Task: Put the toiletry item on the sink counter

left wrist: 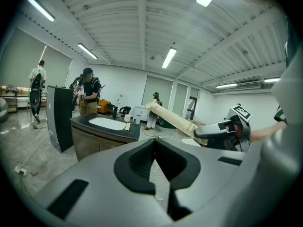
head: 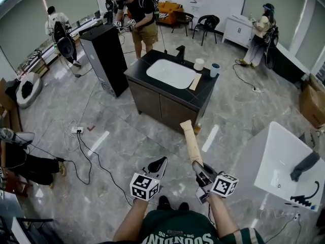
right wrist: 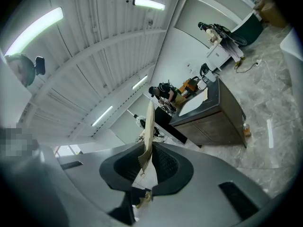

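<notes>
A long beige toothpaste tube [head: 191,139] points away from me toward the dark sink counter [head: 205,93], which stands a few steps ahead. My right gripper [head: 199,168] is shut on the tube's flat crimped end. In the right gripper view the thin edge of the tube [right wrist: 149,122] is pinched between the pads of the right gripper [right wrist: 147,150]. My left gripper [head: 158,164] hangs beside it to the left, shut, with nothing in it. In the left gripper view the tube [left wrist: 173,118] crosses at the right above the closed left gripper [left wrist: 154,145]. The counter holds a white basin [head: 171,73].
On the counter stand a black faucet [head: 180,52], two cups [head: 198,64] and a flat beige box [head: 196,81]. A small bottle [head: 197,128] sits on the floor at the counter's foot. A tall black cabinet [head: 105,60] stands left, a white basin [head: 284,161] right. Cables [head: 86,154] cross the floor. Several people stand around.
</notes>
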Tool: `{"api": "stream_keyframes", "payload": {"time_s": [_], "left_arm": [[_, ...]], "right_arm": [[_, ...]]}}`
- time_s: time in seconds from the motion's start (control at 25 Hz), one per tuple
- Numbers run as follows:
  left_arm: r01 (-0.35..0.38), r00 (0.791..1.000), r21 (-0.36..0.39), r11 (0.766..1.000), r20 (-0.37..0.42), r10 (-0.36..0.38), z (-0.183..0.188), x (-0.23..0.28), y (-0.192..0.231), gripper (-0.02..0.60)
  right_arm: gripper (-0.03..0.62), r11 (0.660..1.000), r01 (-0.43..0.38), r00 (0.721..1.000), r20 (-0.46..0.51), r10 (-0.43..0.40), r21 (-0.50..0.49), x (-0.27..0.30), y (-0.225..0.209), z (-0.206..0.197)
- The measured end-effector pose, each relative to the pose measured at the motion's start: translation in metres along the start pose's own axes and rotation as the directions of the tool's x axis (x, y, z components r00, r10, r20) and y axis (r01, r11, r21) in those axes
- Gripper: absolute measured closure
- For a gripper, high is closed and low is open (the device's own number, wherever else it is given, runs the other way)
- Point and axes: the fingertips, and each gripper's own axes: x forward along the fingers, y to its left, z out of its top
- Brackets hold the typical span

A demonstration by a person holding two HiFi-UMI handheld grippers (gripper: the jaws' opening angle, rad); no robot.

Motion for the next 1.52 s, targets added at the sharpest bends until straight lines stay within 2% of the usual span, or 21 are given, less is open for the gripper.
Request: {"api": "stream_keyframes", "payload": {"time_s": [0.68,1.2,1.52], "left_arm": [[0.016,1.0,0.003,1.0,0.019,-0.016,0.004,0.0,0.022,0.571],[0.019,1.0,0.009,1.0,0.022,-0.019,0.01,-0.013,0.062,0.571],[0.018,1.0,0.01,1.0,0.025,-0.018,0.018,0.006,0.096,0.571]], "right_arm": [[0.523,1.0,0.025,0.999,0.028,-0.026,0.006,0.019,-0.004,0.001],[0.523,0.998,0.057,0.996,0.064,-0.057,-0.004,0.041,0.0,0.001],[0.523,0.998,0.058,0.995,0.079,-0.058,0.003,0.071,-0.017,0.012]]}}
